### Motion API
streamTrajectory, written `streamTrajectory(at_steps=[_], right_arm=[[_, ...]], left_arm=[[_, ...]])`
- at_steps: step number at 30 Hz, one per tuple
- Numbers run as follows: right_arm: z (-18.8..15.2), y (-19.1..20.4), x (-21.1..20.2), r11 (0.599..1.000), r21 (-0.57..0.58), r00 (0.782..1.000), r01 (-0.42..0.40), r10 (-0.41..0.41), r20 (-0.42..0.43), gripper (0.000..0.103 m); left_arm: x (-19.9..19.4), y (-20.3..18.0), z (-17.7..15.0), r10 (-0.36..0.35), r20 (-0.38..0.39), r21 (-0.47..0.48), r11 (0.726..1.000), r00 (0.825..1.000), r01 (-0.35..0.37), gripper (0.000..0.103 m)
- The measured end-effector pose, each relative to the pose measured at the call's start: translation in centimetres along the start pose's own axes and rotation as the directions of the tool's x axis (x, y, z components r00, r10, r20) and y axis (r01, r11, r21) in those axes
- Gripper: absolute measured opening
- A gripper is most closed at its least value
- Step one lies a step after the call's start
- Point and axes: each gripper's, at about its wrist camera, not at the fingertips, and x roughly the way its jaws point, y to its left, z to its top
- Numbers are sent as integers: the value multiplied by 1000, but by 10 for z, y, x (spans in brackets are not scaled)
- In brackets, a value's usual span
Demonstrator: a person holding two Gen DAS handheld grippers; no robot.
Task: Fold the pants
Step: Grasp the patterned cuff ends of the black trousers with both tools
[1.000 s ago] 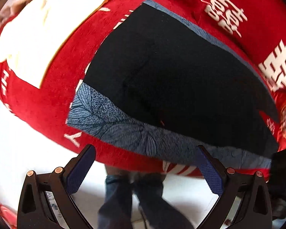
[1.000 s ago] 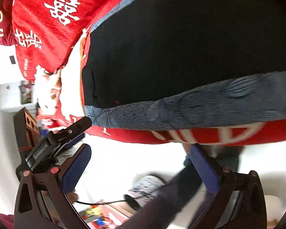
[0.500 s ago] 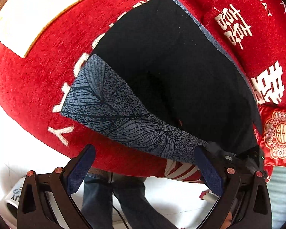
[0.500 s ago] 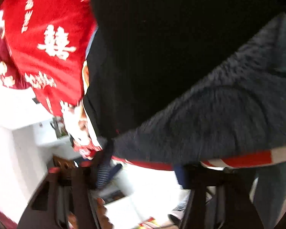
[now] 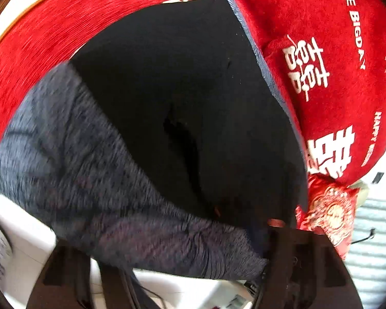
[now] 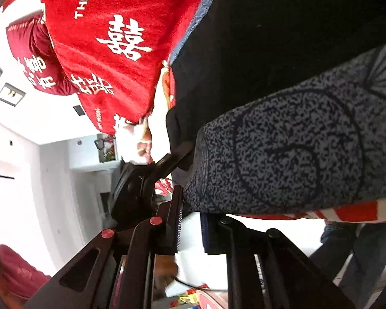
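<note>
The pants (image 5: 193, 108) are black with a grey-blue leaf-patterned band (image 5: 95, 188) along the near edge, and they lie on a red cloth-covered surface (image 5: 38, 41). In the left wrist view the band hangs over my left gripper (image 5: 177, 270) and hides its fingertips. In the right wrist view my right gripper (image 6: 190, 221) is shut on the corner of the patterned band (image 6: 283, 149), its blue pads nearly together. The other gripper (image 6: 167, 164) shows just left of that corner.
Red cushions with white characters (image 5: 321, 77) lie beside the pants, and one smaller embroidered cushion (image 5: 332, 213) sits at the corner. The red cloth's edge drops to a white floor (image 5: 18, 234). A person's jeans-clad legs (image 6: 360, 252) stand close by.
Both grippers moved in onto the patterned band. The right gripper went from wide open to closed on the band's corner. The left gripper's fingers slid under the band and out of sight.
</note>
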Motion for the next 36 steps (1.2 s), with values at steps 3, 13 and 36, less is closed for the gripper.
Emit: streamTrajectory(at_steps=[3, 13, 36], right_arm=[[6, -14, -6, 999, 40, 999, 33, -34, 25, 26], [-12, -83, -81, 983, 184, 945, 29, -87, 316, 46], [4, -14, -142, 981, 187, 908, 43, -116, 402, 7]], left_arm=[[-5, -11, 2, 12, 1, 82, 997, 1000, -12, 61], [-13, -34, 7, 22, -79, 221, 975, 997, -4, 61], [-27, -67, 14, 150, -41, 344, 930, 988, -127, 30]])
